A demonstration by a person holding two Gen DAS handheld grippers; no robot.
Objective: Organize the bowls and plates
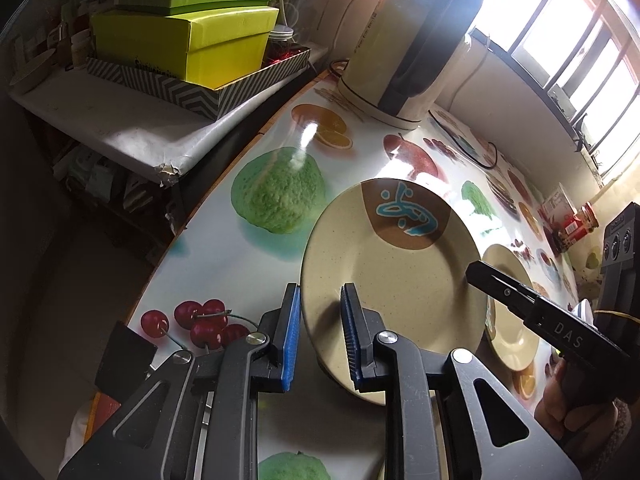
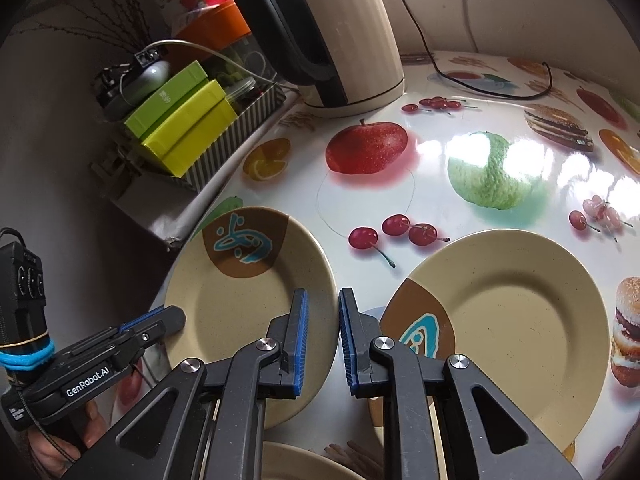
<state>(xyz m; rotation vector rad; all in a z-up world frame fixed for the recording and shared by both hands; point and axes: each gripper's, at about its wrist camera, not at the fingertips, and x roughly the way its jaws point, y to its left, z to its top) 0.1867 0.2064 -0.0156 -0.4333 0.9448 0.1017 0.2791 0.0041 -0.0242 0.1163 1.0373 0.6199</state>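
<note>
A beige plate with a brown patch and blue mark (image 1: 394, 276) lies near the table's left edge; it also shows in the right wrist view (image 2: 240, 312). My left gripper (image 1: 320, 332) is open, its jaws on either side of that plate's near-left rim, not closed on it. A second matching plate (image 2: 508, 332) lies to the right, partly seen in the left wrist view (image 1: 512, 320). My right gripper (image 2: 323, 340) is open and empty, over the gap between the two plates. A third plate's rim (image 2: 296, 464) shows at the bottom.
A cream electric kettle (image 2: 348, 32) with a black handle stands at the back of the fruit-print table (image 2: 440, 184), its cord trailing right. Green boxes in a striped tray (image 1: 188, 48) sit on a lower shelf at left. Small red packets (image 1: 568, 224) stand by the window.
</note>
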